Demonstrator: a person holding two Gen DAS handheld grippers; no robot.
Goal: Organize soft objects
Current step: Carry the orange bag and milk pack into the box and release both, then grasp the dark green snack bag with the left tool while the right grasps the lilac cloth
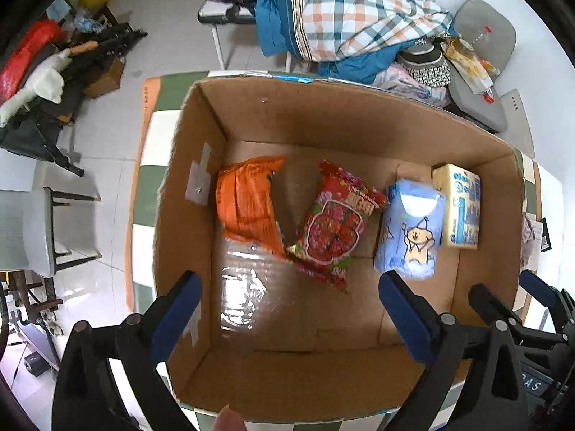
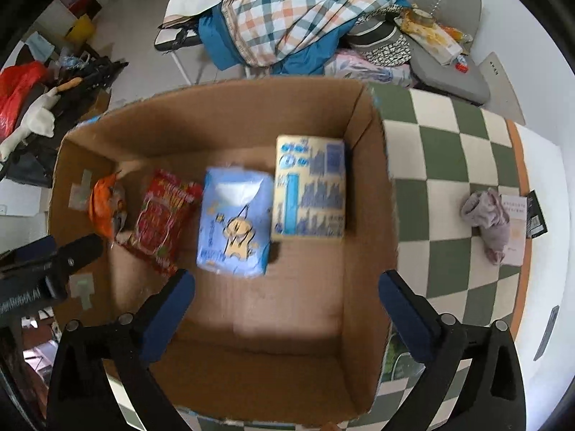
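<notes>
The cardboard box held four soft packs: two snack bags, two tissue packs. One cloth, perhaps a sock, lay on the tabletop. Left gripper and right gripper hovered, fingers spread, empty.

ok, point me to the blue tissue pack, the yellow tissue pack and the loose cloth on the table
blue tissue pack (image 2: 233, 222): right wrist view, printed top face.
yellow tissue pack (image 2: 309, 186): right wrist view, top face.
loose cloth (image 2: 488, 219): right wrist view, middle of the crumpled heap.
</notes>
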